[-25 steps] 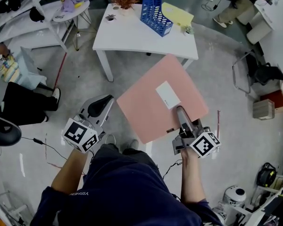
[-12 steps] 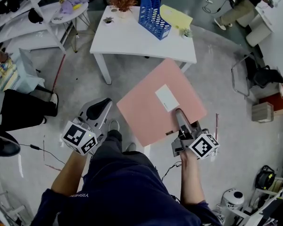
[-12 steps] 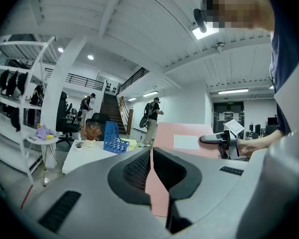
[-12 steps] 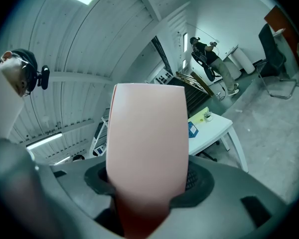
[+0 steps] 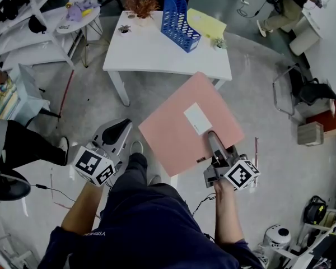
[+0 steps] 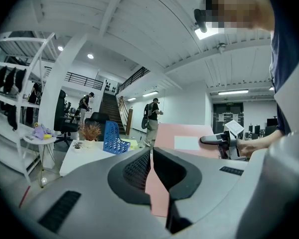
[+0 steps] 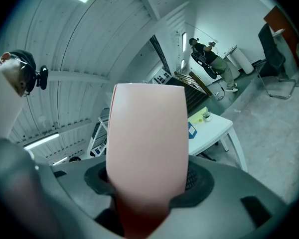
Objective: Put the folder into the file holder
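Folder [image 5: 185, 122] sits clamped in my right claw [image 5: 212, 136]: the pads press on its near edge, and the pink sheet stands up between the jaws in the right gripper view [image 7: 147, 148], hanging in the air over the floor, well short of the desk. My left claw [image 5: 121, 126] has its jaws drawn almost together with only a thin slit between them and nothing held; it hangs low beside my left knee. A white label [image 5: 197, 118] shows on the folder's upper face.

Against a second ago, the grip and the folder's angle are the same, but I have stepped forward: one shoe [image 5: 136, 148] now leads, the white desk [image 5: 157, 52] lies a little closer and lower in the head view, and the seated person [image 5: 19, 147] at my left has slid toward the frame's edge.

On the desk the blue file holder [image 5: 179, 15] stands near the far edge, with a yellow sheet [image 5: 208, 22] just behind it, a dried plant [image 5: 143, 3] to its left and a small potted plant [image 5: 220, 42] near the right corner. The floor [image 5: 257, 105] is pale grey and glossy. A round side table [image 5: 78, 17] stands left of the desk, a chair [image 5: 302, 88] off to the right, and another person [image 5: 285, 4] at the far right
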A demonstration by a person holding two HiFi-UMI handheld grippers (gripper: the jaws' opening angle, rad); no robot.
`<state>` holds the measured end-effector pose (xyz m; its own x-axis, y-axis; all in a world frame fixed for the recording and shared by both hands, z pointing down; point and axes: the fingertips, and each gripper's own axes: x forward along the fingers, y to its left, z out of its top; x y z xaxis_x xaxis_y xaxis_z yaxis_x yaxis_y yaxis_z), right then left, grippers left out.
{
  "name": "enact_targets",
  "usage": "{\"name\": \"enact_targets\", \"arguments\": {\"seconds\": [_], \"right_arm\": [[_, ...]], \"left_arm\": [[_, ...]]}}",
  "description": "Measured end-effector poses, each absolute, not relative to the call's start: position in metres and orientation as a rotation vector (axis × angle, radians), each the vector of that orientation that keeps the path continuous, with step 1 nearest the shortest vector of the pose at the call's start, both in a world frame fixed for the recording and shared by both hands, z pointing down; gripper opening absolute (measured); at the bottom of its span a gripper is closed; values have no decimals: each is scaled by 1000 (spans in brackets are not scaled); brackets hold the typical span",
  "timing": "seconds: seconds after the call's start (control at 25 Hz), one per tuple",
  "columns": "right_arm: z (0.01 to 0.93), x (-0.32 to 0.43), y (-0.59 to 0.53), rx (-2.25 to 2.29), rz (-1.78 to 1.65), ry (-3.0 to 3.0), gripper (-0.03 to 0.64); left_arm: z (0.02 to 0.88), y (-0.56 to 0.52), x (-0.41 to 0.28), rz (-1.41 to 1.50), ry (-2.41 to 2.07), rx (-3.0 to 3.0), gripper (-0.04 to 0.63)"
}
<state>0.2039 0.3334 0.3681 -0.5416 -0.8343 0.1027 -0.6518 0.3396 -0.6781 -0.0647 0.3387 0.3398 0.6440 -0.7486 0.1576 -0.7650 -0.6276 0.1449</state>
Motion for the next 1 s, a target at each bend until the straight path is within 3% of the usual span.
{"name": "enact_targets", "arguments": {"seconds": [1.0], "right_arm": [[380, 148, 206, -1412, -1064, 2299, 267]], "left_arm": [[359, 198, -118, 112, -1151, 2648, 43]]}}
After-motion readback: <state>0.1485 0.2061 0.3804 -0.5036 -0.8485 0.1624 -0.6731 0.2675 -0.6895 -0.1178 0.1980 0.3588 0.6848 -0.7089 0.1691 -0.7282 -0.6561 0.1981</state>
